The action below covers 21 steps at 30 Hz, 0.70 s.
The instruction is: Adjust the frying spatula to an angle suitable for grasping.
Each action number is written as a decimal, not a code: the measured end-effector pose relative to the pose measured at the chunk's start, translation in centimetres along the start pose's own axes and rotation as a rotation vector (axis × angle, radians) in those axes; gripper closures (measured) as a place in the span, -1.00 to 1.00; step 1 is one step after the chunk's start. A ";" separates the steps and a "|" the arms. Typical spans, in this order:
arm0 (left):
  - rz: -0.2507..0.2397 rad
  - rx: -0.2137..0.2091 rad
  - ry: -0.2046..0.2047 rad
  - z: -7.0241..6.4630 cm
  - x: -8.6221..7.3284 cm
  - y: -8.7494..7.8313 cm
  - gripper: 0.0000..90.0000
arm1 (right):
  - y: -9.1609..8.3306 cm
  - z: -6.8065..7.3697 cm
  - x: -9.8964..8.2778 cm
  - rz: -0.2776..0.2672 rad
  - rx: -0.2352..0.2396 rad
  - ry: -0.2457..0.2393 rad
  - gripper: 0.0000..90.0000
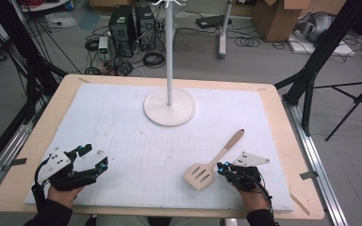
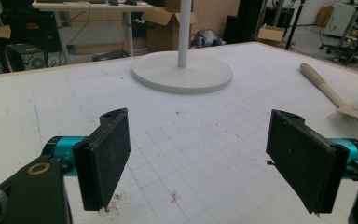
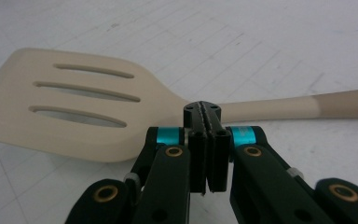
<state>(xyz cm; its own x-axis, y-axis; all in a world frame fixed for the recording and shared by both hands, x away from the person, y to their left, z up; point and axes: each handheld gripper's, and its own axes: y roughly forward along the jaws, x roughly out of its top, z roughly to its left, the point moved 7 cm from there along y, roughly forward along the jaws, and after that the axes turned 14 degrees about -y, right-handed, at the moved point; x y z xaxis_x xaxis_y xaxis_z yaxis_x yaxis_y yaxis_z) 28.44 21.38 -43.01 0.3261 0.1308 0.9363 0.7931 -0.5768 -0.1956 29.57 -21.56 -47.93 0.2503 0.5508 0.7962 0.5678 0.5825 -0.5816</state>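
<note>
Two grippers near the table's (image 1: 37, 141) front edge: left gripper (image 1: 90, 157) w/ jaws spread wide, well left of the slotted spatula (image 1: 210, 162); right gripper (image 1: 223, 168) pinched together, empty, just beside spatula's neck.

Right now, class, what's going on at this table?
A person holds a gripper in each hand over a white gridded mat. The right gripper is shut, its fingers pressed together beside the neck of a slotted spatula lying flat. The left gripper is open over bare mat. A white stand sits farther back.
</note>
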 end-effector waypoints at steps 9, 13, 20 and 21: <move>0.006 0.000 -0.003 0.0 -0.1 0.1 -0.51 | 1.9 1.0 0.1 0.047 0.058 -0.012 0.98; 0.005 0.002 -0.005 0.1 -0.1 0.1 -0.51 | 2.4 1.3 0.4 0.062 0.066 -0.021 0.98; 0.006 0.003 -0.003 0.2 0.0 0.0 -0.51 | 3.2 1.3 1.1 0.069 0.045 -0.014 0.98; 0.004 0.003 -0.005 0.1 0.0 0.0 -0.51 | 3.3 1.3 1.2 0.073 0.044 -0.013 0.98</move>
<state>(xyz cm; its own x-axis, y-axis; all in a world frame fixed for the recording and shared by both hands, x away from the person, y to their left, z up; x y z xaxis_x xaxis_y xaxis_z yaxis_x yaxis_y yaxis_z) 28.53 21.46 -43.08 0.3317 0.1323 0.9340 0.7931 -0.5753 -0.2002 30.74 -18.22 -49.16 0.2798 0.6000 0.7495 0.5136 0.5661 -0.6448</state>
